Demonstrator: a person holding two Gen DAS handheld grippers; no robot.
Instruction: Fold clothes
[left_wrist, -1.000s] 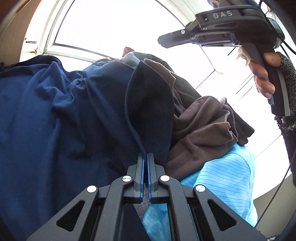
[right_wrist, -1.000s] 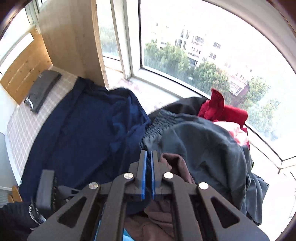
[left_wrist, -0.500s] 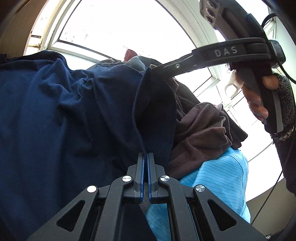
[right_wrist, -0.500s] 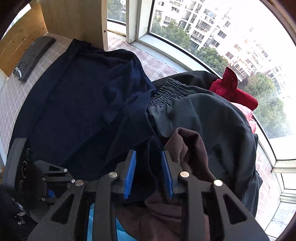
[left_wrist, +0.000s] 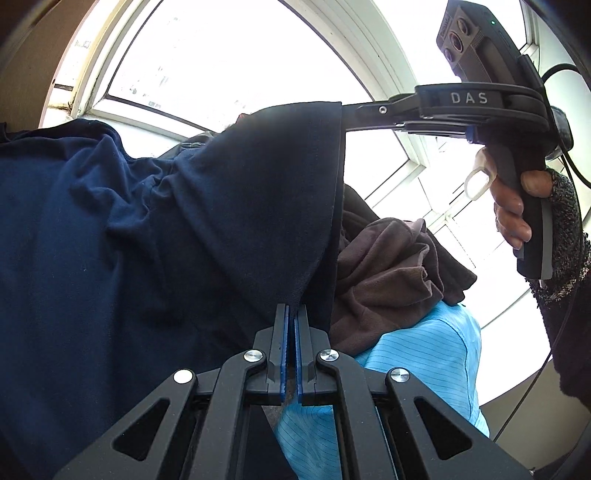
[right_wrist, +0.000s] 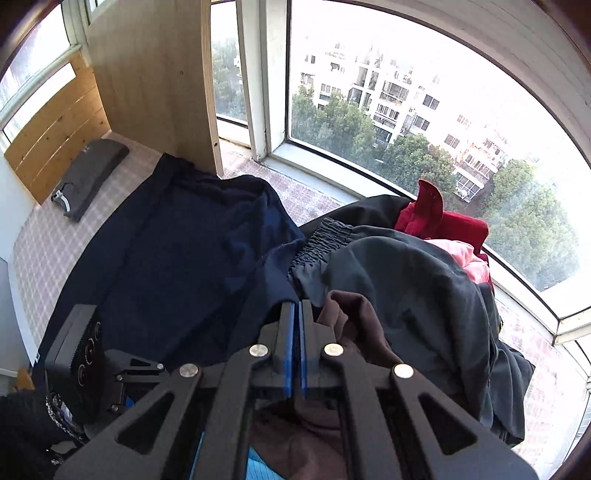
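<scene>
**Operator:** Navy fabric, status?

**Technician:** Navy garment (left_wrist: 147, 240) is held at two points along one hemmed edge. Left claw (left_wrist: 290, 314) is pinched tight on the lower end of that edge. Right claw (left_wrist: 341, 110) is clamped on the upper end of the same edge, as the left wrist view shows; in its own view the blue pads (right_wrist: 290, 332) stand nearly together over dark cloth.

**Operator:** Axis of the held edge?

**Technician:** It runs from the left claw up and away to the right claw, nearly straight. The body of the garment lies to the left of this line, spread over the checked surface (right_wrist: 44, 251) by the window.

**Operator:** Neighbouring items?

**Technician:** Brown garment (left_wrist: 388, 266) and light blue garment (left_wrist: 424, 354) sit just to the right of the held edge, with a grey garment (right_wrist: 406, 277) and a red garment (right_wrist: 443, 221) heaped beyond.

**Operator:** Requirement for the coming move?

**Technician:** Judged: keep both claws closed and carry the edge leftward, clear of the heap.
</scene>
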